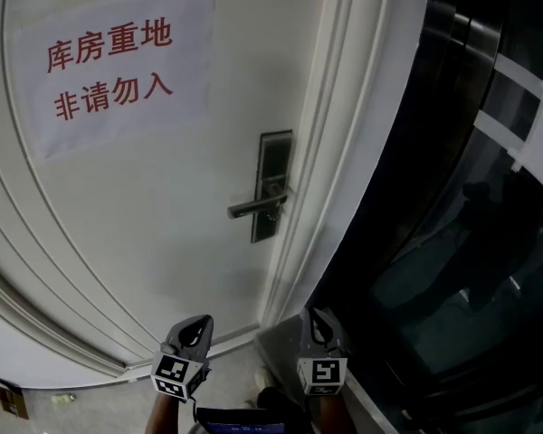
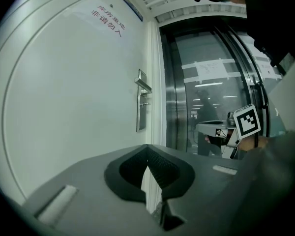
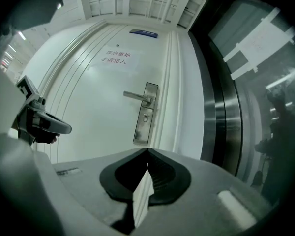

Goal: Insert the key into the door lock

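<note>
Only the approach seems begun: left gripper (image 1: 196, 329) and right gripper (image 1: 319, 322), jaws closed on nothing, hang well below the lock (image 1: 273, 186), so a key likely comes first.

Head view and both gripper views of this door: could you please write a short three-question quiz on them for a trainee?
1. True or false: in the head view, the lever handle sticks out to the left of its lock plate.
2. The characters on the paper sign on the door are printed in: A red, B black, C blue.
3. Fill in: the jaws of the right gripper are ____ (open or shut).
Key: 1 true; 2 A; 3 shut.
</note>
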`<state>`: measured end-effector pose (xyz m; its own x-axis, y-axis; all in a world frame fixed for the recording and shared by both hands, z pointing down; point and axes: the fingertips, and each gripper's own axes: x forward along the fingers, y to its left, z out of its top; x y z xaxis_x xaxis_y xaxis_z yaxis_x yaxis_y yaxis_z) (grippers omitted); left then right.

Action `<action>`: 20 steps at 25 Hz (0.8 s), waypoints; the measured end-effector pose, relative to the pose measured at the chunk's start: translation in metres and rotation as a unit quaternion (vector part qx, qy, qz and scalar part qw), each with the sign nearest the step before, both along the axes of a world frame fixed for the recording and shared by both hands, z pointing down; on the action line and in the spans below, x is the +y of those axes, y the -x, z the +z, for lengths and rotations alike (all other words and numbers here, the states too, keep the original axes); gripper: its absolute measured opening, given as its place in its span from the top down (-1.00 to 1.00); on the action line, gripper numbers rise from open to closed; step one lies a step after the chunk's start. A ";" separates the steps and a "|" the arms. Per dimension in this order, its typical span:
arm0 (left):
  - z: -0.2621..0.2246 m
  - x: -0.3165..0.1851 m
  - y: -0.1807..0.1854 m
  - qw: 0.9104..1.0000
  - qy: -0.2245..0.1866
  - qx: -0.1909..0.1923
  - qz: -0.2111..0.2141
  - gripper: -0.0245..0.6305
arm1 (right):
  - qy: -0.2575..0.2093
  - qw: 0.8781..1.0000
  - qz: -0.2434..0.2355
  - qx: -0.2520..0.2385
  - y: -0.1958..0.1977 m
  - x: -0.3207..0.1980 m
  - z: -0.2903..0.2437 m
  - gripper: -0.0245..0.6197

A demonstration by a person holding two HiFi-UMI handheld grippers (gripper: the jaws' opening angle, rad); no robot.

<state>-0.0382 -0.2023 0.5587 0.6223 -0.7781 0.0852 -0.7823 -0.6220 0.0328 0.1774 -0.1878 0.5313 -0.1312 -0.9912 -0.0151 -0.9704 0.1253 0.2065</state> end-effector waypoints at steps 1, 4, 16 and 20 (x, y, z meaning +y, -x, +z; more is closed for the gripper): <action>0.000 0.001 -0.001 1.000 -0.001 0.001 0.001 0.92 | 0.001 1.000 0.002 -0.003 -0.001 0.003 0.001 0.92; 0.000 0.004 -0.004 1.000 -0.004 0.003 0.006 0.92 | 0.002 1.000 0.006 -0.007 -0.001 0.012 0.004 0.92; 0.002 0.005 -0.007 1.000 -0.004 0.005 0.016 0.92 | 0.027 0.999 0.002 -0.024 0.006 0.025 0.026 0.92; 0.003 0.004 -0.008 1.000 -0.002 0.006 0.019 0.92 | 0.027 0.999 0.000 -0.019 0.010 0.024 0.022 0.92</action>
